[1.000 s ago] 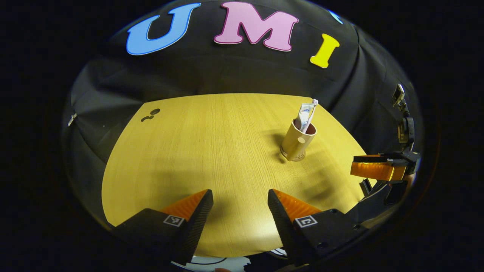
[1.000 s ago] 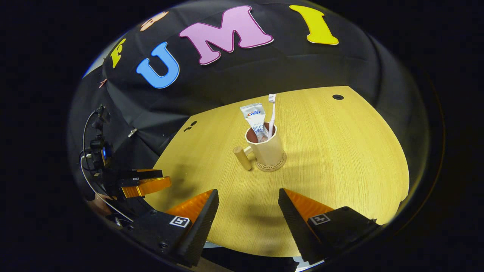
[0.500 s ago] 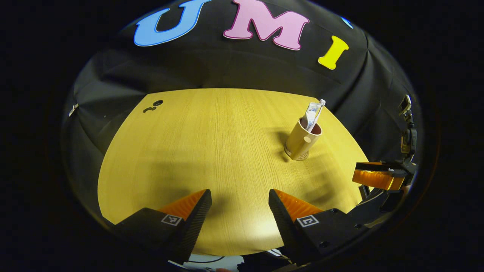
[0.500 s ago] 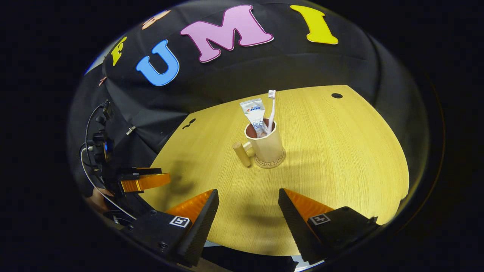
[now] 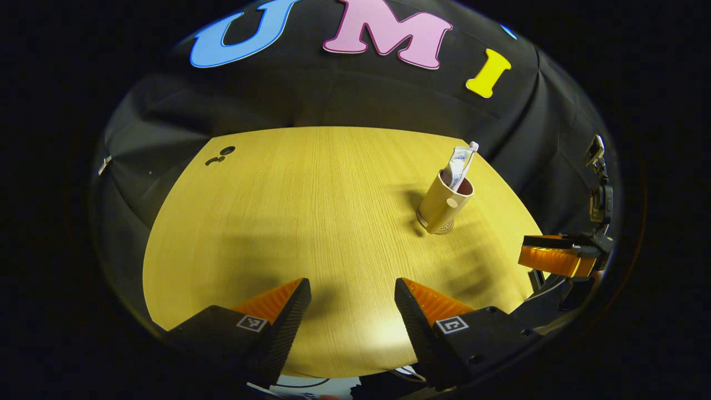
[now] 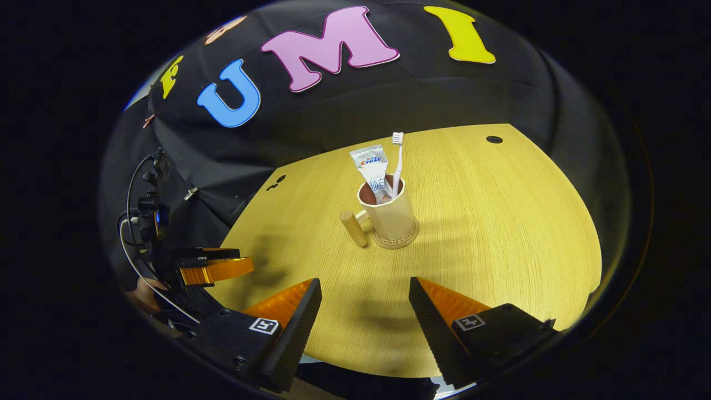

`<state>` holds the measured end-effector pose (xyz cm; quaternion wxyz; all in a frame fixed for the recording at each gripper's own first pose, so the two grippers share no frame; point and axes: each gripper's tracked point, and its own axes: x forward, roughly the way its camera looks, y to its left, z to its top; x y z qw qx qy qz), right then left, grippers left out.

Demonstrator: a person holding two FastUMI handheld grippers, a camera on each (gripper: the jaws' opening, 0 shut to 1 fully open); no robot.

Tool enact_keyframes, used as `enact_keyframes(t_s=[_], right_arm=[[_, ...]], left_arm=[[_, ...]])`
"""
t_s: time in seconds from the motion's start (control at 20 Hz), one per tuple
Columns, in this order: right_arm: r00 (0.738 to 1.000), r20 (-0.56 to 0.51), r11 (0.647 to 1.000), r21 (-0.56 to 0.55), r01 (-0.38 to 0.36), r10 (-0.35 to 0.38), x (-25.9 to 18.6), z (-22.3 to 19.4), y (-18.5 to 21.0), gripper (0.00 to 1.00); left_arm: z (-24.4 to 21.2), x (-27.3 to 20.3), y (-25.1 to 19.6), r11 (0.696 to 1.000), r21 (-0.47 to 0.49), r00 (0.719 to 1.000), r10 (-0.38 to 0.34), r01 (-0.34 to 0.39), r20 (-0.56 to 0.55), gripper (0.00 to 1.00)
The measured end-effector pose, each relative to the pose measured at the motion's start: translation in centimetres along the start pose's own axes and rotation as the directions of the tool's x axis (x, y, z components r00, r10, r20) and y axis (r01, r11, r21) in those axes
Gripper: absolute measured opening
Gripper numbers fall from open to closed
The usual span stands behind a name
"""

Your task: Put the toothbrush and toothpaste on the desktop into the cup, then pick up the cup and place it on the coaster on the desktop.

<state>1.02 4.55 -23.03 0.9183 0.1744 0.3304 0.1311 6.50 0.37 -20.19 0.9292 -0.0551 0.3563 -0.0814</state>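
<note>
Left tool [image 5: 351,289] hangs over the near counter edge, fingers apart, nothing between them. Right tool [image 6: 364,289] same: fingers spread wide, empty, low over the near edge. Vs 1.0 s ago both tools barely shifted; in left gripper view the counter's far edge sits a bit higher in frame & the cup a touch farther off, so the left tool tipped/pulled back slightly. Right gripper view almost unchanged, cup sits a hair higher and left.

Counter [image 6: 500,222] is a light wood top w/ rounded outline; black cloth wall right behind its far edge. Lots of bare wood: whole left half in left gripper view, whole right side in right gripper view, plus a broad strip between each tool and the cup. Small dark holes near the far left corner [image 5: 221,155] and one near the far right [image 6: 494,139].

Cup [image 6: 389,214] stands upright mid-counter on the coaster [image 6: 395,243], which shows as a thin round rim under the base; handle [image 6: 354,228] points toward the left tool's side. Well apart from both tools. Toothpaste [image 6: 373,172] & toothbrush [image 6: 397,164] stand in the cup, leaning on the rim, touching or nearly so, bristles up.

Each tool also shows at the other view's edge: right tool at right in left gripper view [image 5: 555,260], left tool at left in right gripper view [image 6: 214,269].
</note>
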Motion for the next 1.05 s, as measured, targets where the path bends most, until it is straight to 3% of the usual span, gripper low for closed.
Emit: enact_keyframes(t_s=[1.05], right_arm=[[1.000,0.008,1.000,0.014,0.008,-0.008,0.21,0.20,-0.04,0.98]], left_arm=[[0.11,0.61,0.34,1.000,0.008,1.000,-0.009,0.009,-0.027,0.94]])
